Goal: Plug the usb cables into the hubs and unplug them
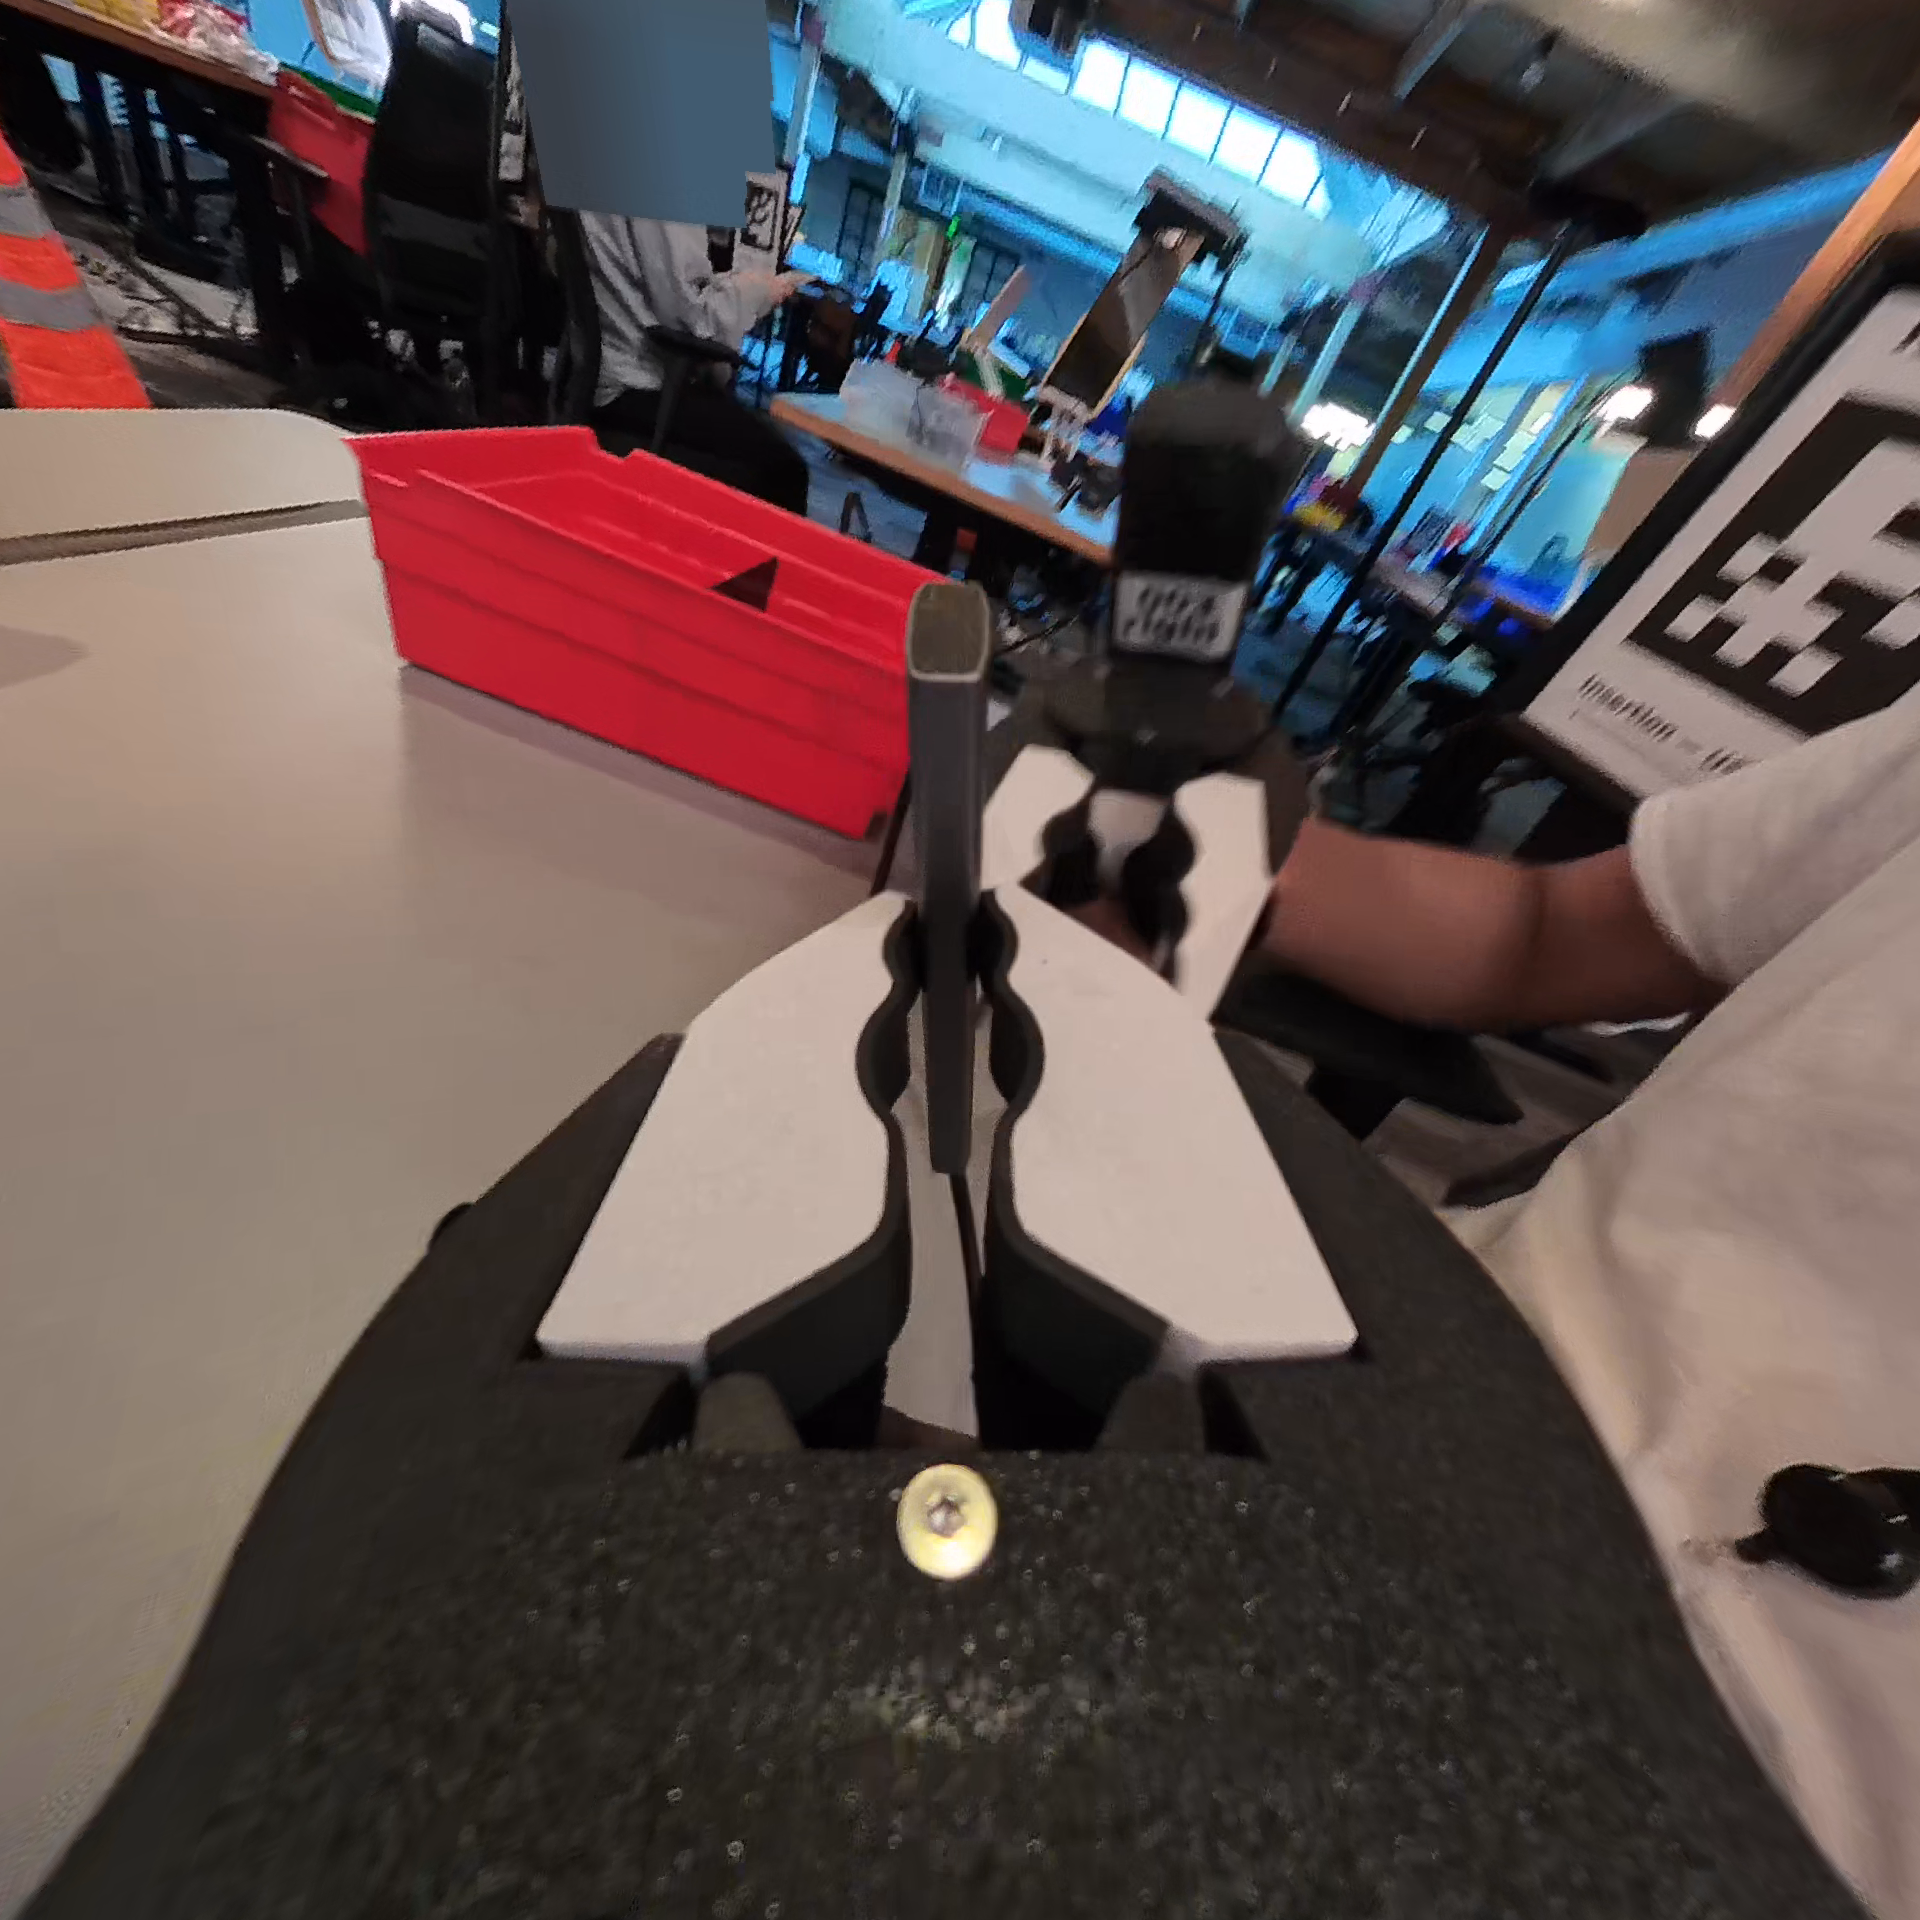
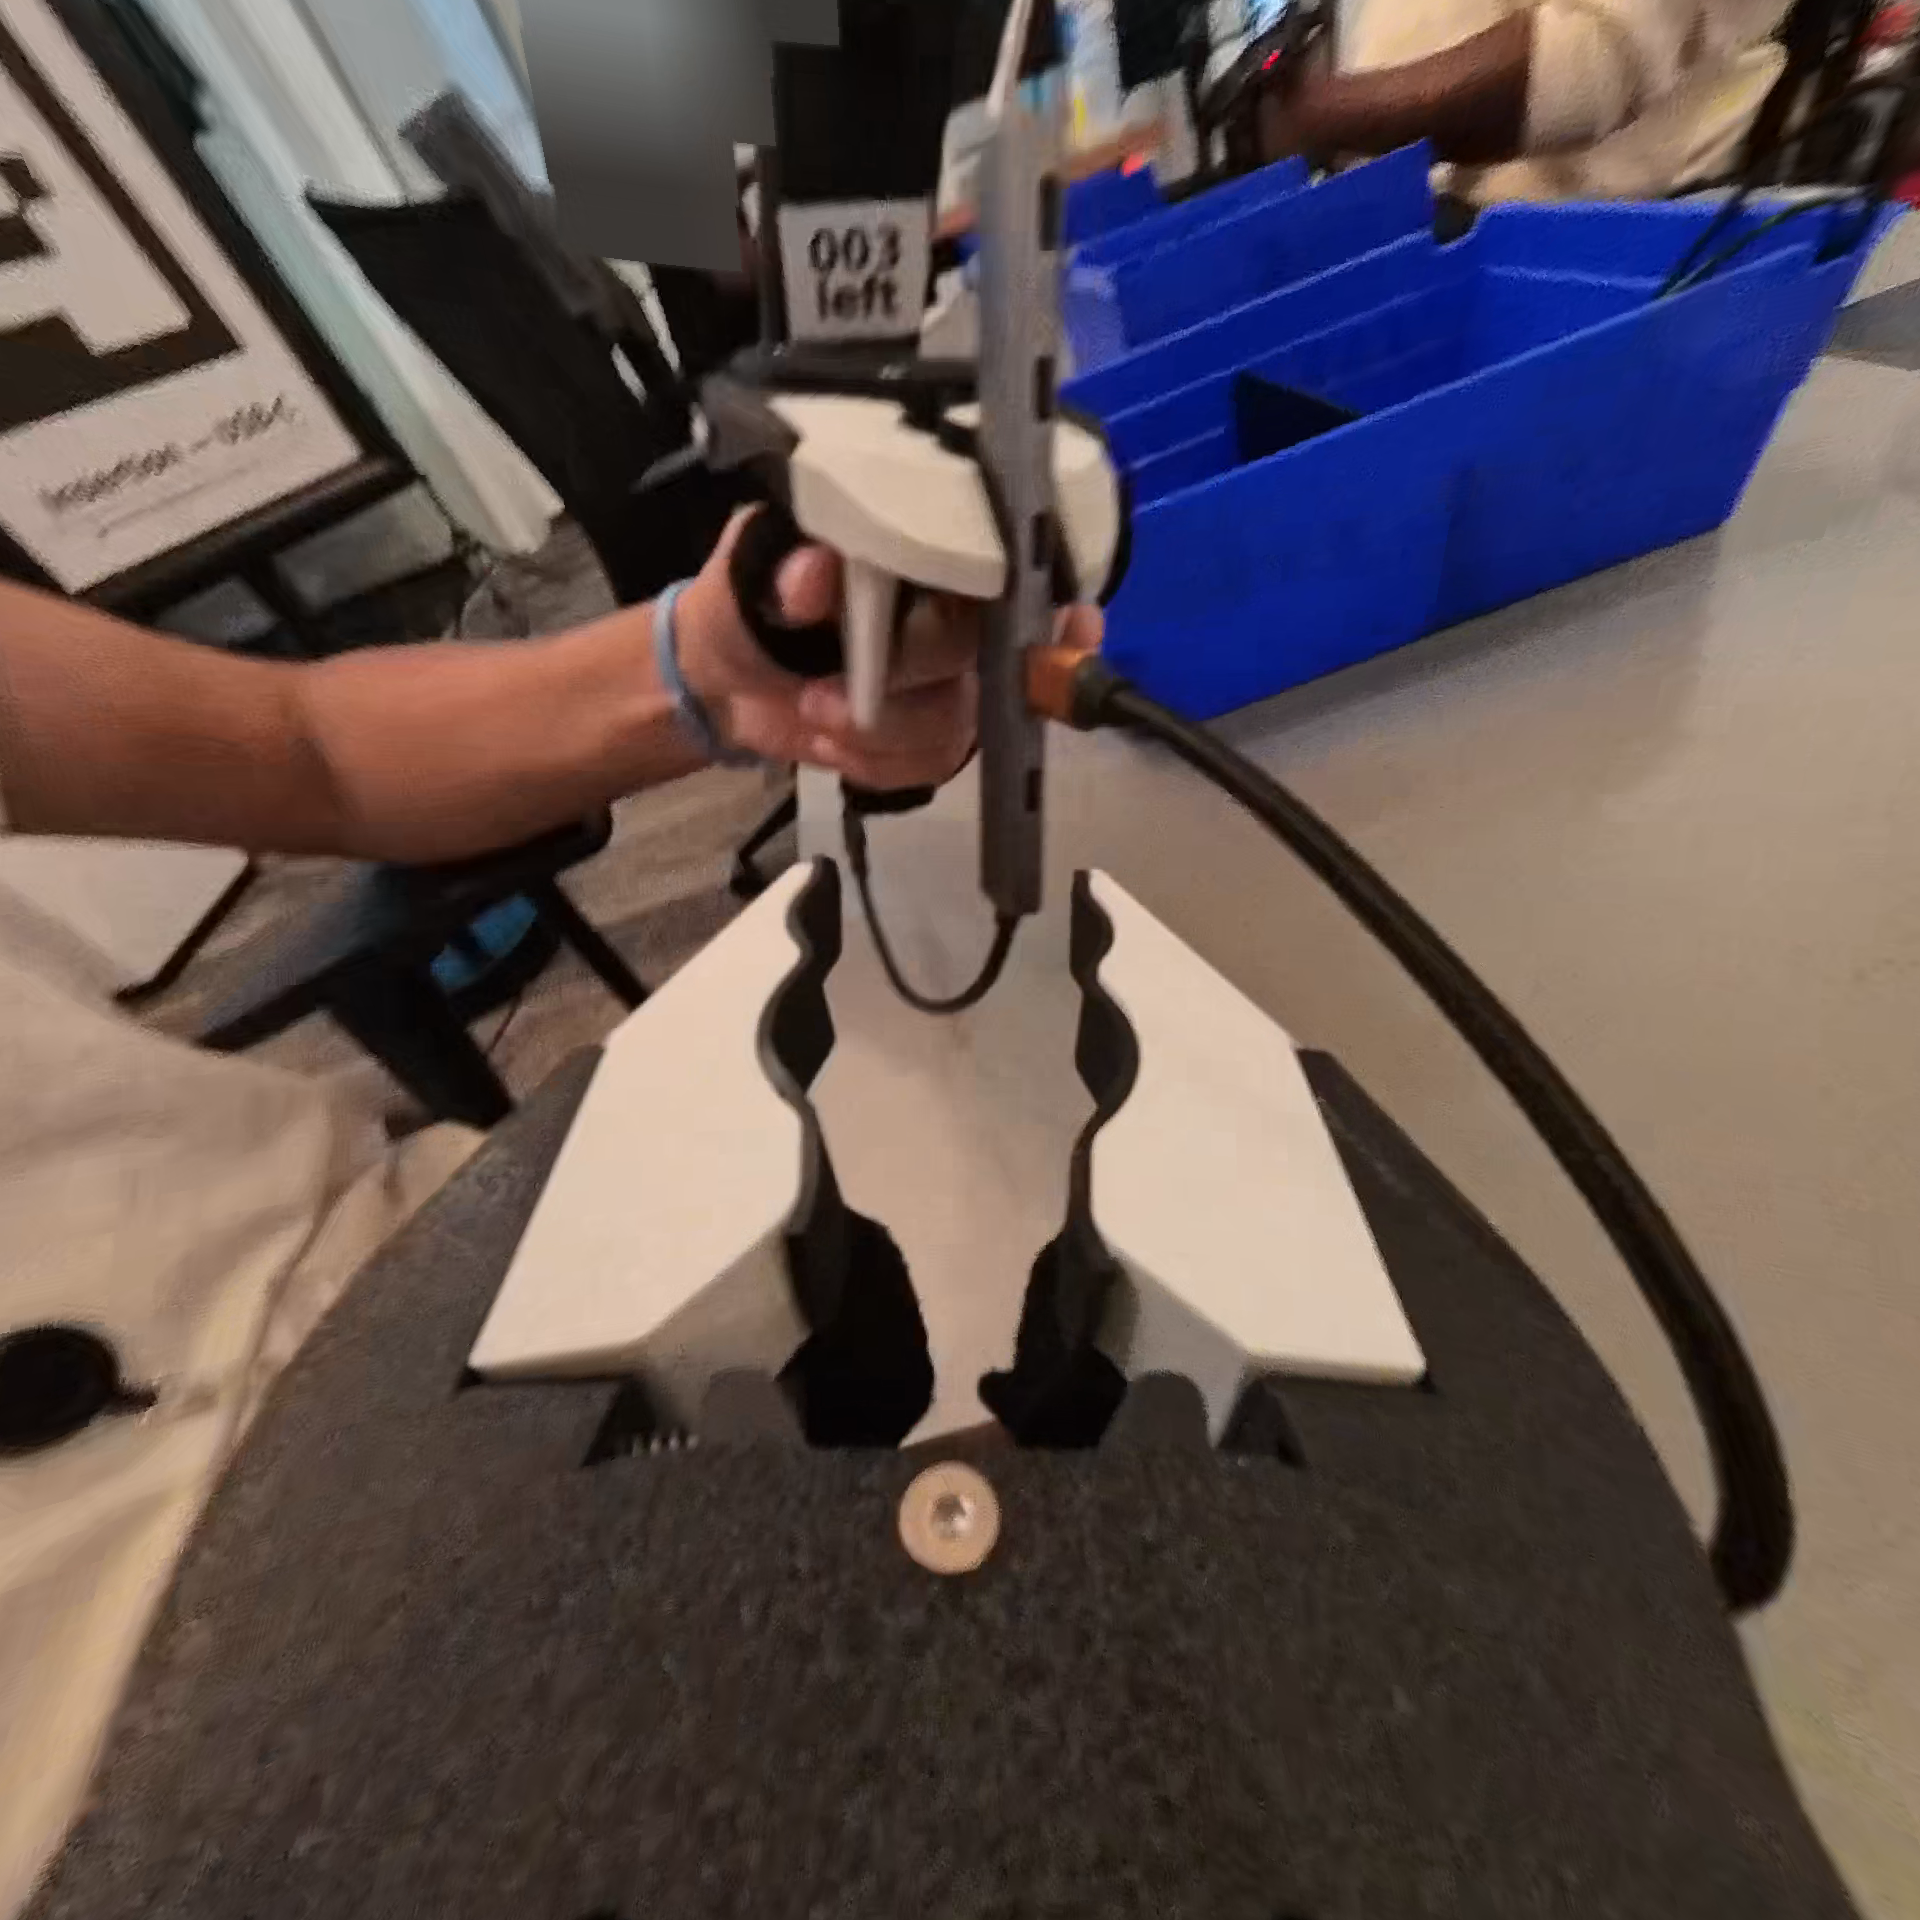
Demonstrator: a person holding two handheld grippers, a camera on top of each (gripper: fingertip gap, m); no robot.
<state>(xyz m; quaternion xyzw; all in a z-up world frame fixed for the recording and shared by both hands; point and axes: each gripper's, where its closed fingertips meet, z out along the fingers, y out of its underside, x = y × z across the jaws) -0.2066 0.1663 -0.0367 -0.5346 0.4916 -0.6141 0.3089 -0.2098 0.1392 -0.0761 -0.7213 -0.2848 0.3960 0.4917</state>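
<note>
My left gripper is shut on a slim grey hub and holds it upright above the table's edge. A thin black lead hangs from the hub's lower end. In the right wrist view the left gripper holds the same hub, and a thick black cable with an orange-collared plug sticks in the hub's side. My right gripper is open and empty, just below the hub's lower end. It also shows in the left wrist view, facing the hub.
A red bin stands on the grey table beyond the hub. A blue divided bin stands on the table behind the left gripper. A black-and-white marker board leans at the side. A person's arm reaches in. Tip to tip, the grippers are about 5 cm apart.
</note>
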